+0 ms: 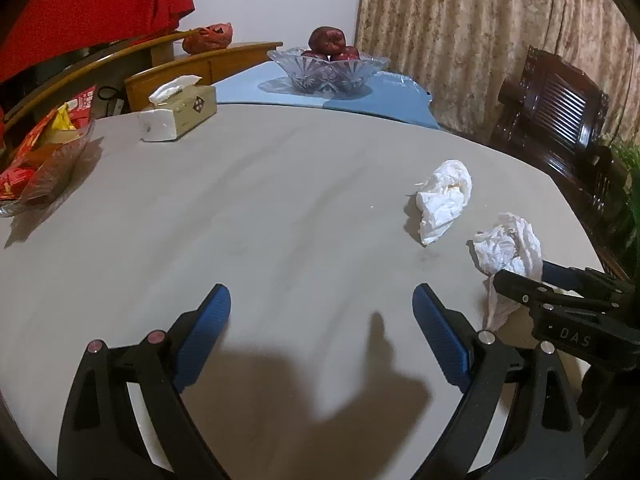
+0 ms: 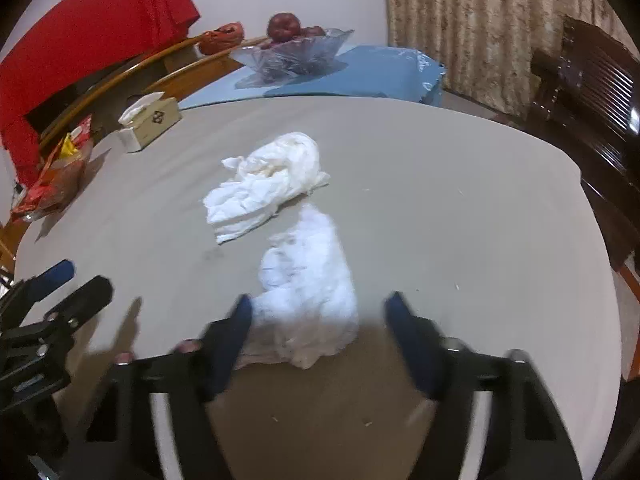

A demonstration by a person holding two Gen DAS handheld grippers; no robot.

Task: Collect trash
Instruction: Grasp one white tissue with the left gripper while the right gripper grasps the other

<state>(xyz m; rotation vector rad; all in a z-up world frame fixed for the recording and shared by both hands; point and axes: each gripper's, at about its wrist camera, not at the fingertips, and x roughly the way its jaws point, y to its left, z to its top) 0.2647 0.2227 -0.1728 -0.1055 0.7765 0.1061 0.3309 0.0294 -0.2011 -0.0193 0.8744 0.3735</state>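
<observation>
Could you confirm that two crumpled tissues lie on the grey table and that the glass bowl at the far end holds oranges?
Not quite: the glass bowl holds dark red apples, not oranges, as the left wrist view shows. Two crumpled tissues do lie on the grey table.

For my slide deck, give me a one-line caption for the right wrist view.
Right gripper straddles a crumpled tissue on the grey table, a second tissue beyond.

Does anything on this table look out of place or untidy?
Yes. Two crumpled white tissues lie loose on the grey table: the far tissue and the near tissue, which sits between the open fingers of the right hand-held gripper. The tissue box and the fruit bowl stand upright and tidy.
</observation>
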